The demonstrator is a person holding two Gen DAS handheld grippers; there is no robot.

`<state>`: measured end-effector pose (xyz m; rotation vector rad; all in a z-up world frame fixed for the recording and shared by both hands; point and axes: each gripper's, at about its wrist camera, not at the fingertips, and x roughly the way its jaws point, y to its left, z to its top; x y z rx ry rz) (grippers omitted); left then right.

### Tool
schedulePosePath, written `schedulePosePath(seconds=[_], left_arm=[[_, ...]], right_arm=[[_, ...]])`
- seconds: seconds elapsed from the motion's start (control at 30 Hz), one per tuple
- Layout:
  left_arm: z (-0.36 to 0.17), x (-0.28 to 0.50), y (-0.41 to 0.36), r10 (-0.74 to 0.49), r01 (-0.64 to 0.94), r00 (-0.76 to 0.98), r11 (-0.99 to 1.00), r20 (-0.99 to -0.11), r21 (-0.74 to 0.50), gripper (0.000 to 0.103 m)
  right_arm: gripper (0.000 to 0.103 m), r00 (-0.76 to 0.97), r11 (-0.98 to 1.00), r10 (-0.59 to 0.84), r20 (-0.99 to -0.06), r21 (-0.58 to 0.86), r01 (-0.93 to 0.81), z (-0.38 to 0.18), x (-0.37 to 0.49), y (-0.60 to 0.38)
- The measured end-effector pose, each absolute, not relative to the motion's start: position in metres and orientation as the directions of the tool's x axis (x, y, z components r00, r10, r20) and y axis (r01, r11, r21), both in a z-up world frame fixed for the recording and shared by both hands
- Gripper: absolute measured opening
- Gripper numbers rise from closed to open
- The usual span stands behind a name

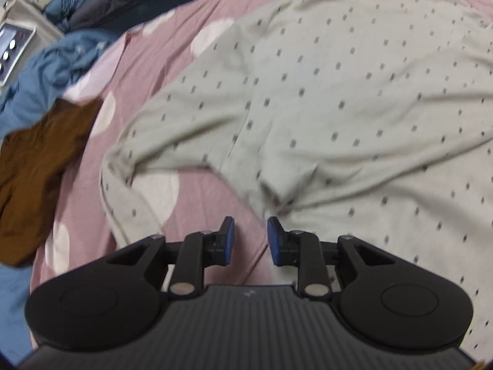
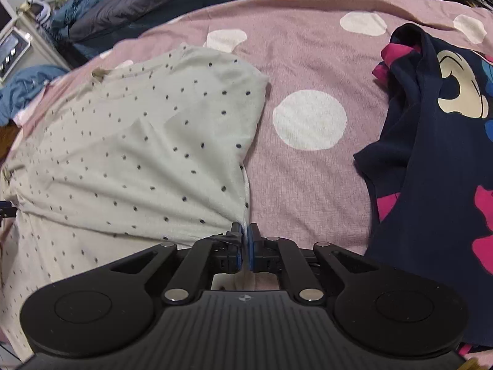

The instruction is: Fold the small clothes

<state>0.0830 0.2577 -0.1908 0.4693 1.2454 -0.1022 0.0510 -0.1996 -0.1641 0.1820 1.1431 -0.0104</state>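
Observation:
A cream shirt with small dark dots [image 1: 323,98] lies spread on a pink bedsheet with white circles [image 1: 197,197]. My left gripper [image 1: 250,237] is open and empty, just above the sheet at the shirt's near edge, between its long sleeve and its body. In the right wrist view the same shirt [image 2: 138,154] lies to the left. My right gripper [image 2: 245,240] is shut on the shirt's right edge, and the cloth bunches in folds toward its pads.
A brown garment [image 1: 37,178] and a blue garment [image 1: 52,74] lie at the left of the bed. A navy cartoon-print garment [image 2: 437,160] lies at the right. Dark bedding [image 2: 148,3] and a white appliance [image 2: 12,49] stand beyond the bed's far-left edge.

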Motion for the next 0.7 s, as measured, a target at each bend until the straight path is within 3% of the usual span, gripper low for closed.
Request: schedulePosePath(seconds=[0.17, 0.23, 0.3, 0.4, 0.53, 0.7], left_arm=[[-0.168, 0.076, 0.282, 0.150, 0.214, 0.368, 0.947, -0.918, 0.241, 0.028], [-0.155, 0.083, 0.289, 0.076, 0.152, 0.397, 0.977, -0.915, 0.147, 0.029], [-0.149, 0.097, 0.297, -0.025, 0.073, 0.394, 0.997, -0.919, 0.004, 0.030], [-0.155, 0.117, 0.300, -0.116, -0.017, 0.359, 0.991, -0.926, -0.131, 0.032], [-0.182, 0.132, 0.294, -0.150, -0.068, 0.225, 0.983, -0.963, -0.169, 0.030], [-0.152, 0.116, 0.310, -0.149, -0.148, 0.356, 0.966, -0.923, -0.213, 0.032]], right_arm=[[0.007, 0.428, 0.980, 0.004, -0.904, 0.089, 0.180, -0.152, 0.039, -0.214], [0.012, 0.487, 0.986, 0.052, -0.872, 0.121, 0.112, -0.136, 0.035, -0.207], [0.025, 0.509, 0.991, 0.111, -0.853, 0.135, 0.010, -0.128, 0.038, -0.188], [0.025, 0.497, 0.984, 0.180, -0.849, 0.165, -0.073, -0.129, 0.046, -0.164], [0.026, 0.489, 0.978, 0.210, -0.847, 0.192, -0.086, -0.132, 0.049, -0.147], [0.026, 0.482, 0.979, 0.203, -0.852, 0.186, -0.084, -0.131, 0.047, -0.146]])
